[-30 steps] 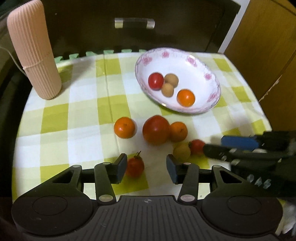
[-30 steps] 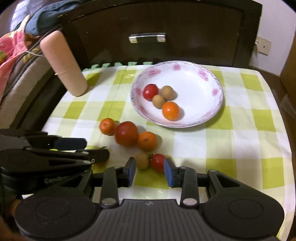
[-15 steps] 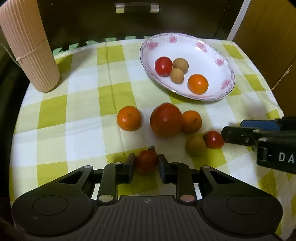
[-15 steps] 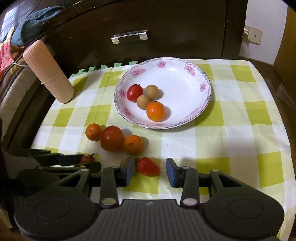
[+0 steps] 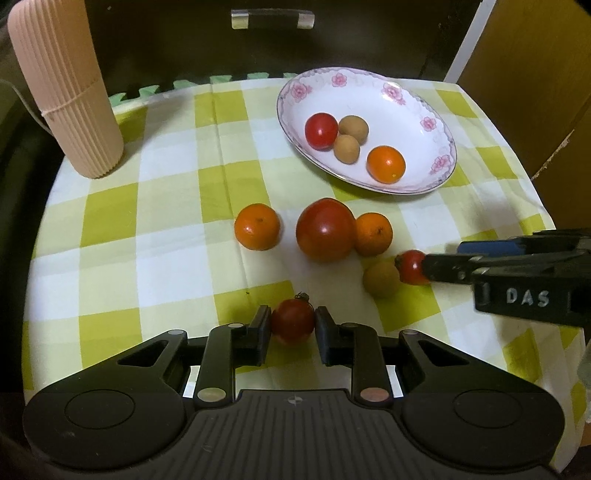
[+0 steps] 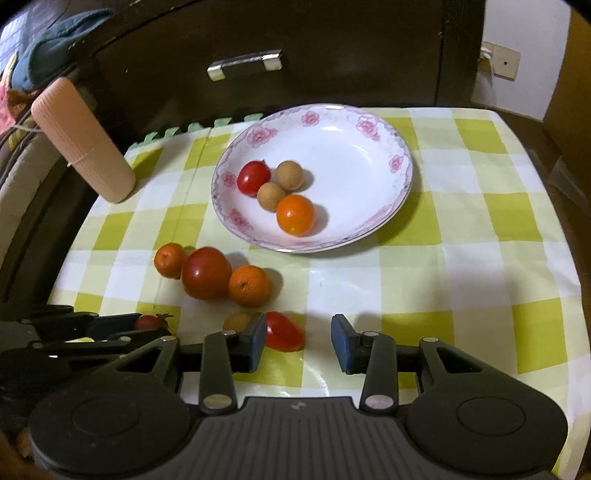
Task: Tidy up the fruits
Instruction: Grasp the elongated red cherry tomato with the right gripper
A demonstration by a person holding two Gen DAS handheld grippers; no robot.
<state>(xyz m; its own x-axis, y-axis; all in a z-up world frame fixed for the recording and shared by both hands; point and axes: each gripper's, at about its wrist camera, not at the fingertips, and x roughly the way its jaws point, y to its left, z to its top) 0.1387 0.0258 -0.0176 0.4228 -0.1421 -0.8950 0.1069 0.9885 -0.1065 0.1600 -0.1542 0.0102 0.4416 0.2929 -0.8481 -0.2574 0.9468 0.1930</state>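
Observation:
My left gripper is shut on a small dark-red tomato with a stem, low over the checked cloth; the right wrist view shows the same tomato. My right gripper is open around a red cherry tomato, which lies against the left pad, with the right pad apart from it. A longan sits just behind that left finger. A large tomato lies between two oranges. The flowered plate holds a tomato, two longans and an orange fruit.
A pink ribbed cylinder stands at the cloth's far left corner. A dark drawer front with a metal handle rises behind the table. Wooden panels stand to the right. Bare cloth lies right of the plate.
The left jaws have closed onto the small stemmed tomato. The right gripper has shifted so only the cherry tomato lies between its fingers, the longan now behind the left finger.

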